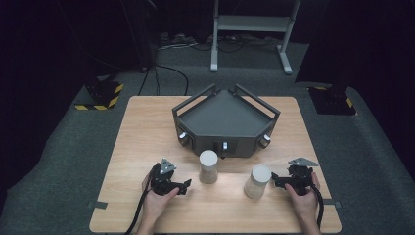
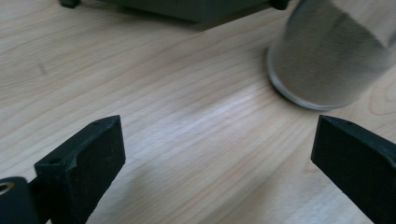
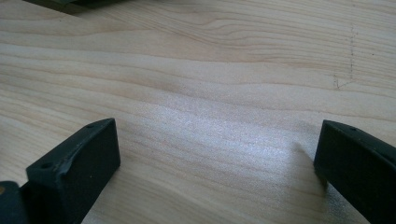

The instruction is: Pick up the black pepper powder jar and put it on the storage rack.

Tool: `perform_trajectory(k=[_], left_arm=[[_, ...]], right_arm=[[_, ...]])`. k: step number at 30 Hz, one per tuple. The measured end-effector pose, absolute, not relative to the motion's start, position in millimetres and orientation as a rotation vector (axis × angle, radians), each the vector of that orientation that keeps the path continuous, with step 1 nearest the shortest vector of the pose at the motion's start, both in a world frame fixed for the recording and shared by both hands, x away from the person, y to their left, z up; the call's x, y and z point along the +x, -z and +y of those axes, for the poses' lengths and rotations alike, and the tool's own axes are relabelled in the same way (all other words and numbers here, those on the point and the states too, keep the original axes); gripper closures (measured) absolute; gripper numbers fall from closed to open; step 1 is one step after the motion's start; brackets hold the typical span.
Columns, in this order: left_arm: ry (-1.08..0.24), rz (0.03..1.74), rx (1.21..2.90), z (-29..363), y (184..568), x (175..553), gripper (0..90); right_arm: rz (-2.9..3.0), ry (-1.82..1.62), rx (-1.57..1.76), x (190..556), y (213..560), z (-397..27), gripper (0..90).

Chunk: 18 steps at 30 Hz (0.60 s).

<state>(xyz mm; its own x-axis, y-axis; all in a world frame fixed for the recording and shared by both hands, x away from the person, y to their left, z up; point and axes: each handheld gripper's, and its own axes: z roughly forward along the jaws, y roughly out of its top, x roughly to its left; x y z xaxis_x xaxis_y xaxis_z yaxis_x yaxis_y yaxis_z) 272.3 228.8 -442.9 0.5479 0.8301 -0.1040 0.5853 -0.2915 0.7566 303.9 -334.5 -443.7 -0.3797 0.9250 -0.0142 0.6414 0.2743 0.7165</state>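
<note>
Table [image 1: 147, 132] of light wood carries everything. Far from the person, in its middle, stands a dark angular tray [image 1: 222, 117]. Near its front, two white-lidded jars stand upright: the left jar [image 1: 208, 166] and, lower and to the right, the right jar [image 1: 258, 181]. The left gripper [image 1: 186, 185] rests near the left jar, jaws spread wide, holding nothing. The right gripper [image 1: 275, 180] lies just beside the right jar, also released and empty.

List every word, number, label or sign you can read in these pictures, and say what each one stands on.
No readable text.
Two jars: no label shows.
Dark tray: no writing shows.
Yellow-black hazard stripes on a floor block: a sign, no words.
Faint pencil mark on the table: not legible.
</note>
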Motion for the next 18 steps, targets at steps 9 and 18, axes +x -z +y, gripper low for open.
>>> perform_trajectory(k=[9, 18], left_arm=[[-0.348, 1.074, 2.017, 215.2, 445.0, 274.6, 3.5], [-0.338, 1.049, 2.021, 204.7, 443.6, 277.8, 3.5]], right_arm=[[2.118, -0.882, 1.411, 303.9, 443.6, -334.5, 0.0], [2.118, -0.882, 1.411, 303.9, 443.7, -334.5, 0.0]])
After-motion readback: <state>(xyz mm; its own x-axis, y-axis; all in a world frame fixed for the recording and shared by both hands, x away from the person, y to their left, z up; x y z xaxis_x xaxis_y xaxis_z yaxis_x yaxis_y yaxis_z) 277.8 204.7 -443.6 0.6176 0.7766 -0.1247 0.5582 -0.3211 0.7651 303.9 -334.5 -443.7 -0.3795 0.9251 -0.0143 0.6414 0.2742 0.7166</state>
